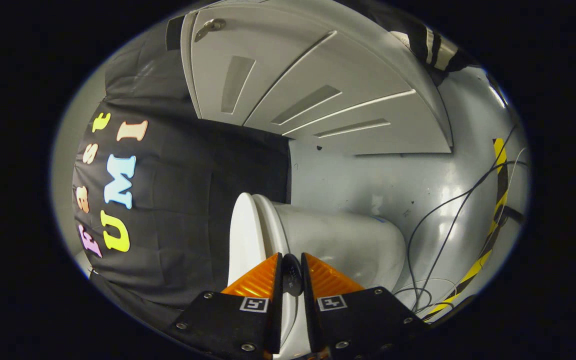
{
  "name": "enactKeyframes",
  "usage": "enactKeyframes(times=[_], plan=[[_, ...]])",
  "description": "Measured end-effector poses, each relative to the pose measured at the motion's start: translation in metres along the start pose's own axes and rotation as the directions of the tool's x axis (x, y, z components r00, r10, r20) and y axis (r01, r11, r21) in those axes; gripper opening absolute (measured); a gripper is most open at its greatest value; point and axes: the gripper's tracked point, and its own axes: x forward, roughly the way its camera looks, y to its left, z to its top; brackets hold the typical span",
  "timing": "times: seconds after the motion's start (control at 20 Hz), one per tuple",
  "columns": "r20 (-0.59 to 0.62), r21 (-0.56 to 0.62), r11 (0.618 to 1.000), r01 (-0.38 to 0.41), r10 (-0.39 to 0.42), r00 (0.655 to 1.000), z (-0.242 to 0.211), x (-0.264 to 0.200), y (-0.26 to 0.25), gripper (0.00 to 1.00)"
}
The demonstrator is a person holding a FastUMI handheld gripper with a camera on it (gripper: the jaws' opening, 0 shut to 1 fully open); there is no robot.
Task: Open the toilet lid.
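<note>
- tool [292,264] narrow, fingers nearly together, pinching the lid [242,235] edge with a dark pad between them
- toilet [348,245] bowl just ahead
- cables [433,240] on floor [418,185] beyond

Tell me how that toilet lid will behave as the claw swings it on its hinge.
The toilet lid looks like rigid moulded plastic, so it should pivot as one piece, not flex. Its glossy white surface is probably slippery. The claw stands nearly closed with a dark piece between its orange fingers, so the hold may slip. Seemingly near upright beside the bowl, it could drop back if released.
</note>
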Motion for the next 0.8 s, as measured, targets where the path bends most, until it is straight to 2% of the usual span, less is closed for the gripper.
enactKeyframes(times=[0.3,0.45,0.6,0.8], plan=[[-0.028,0.015,1.0,0.016,-0.016,0.999,0.0,-0.003,0.002,0.06],[-0.039,0.031,0.998,0.05,-0.049,0.998,0.0,-0.004,0.002,0.06],[-0.046,-0.054,0.995,0.081,-0.084,0.995,0.003,-0.006,0.007,0.0],[-0.03,-0.08,0.994,0.071,-0.074,0.997,0.007,-0.014,0.029,0.0]])
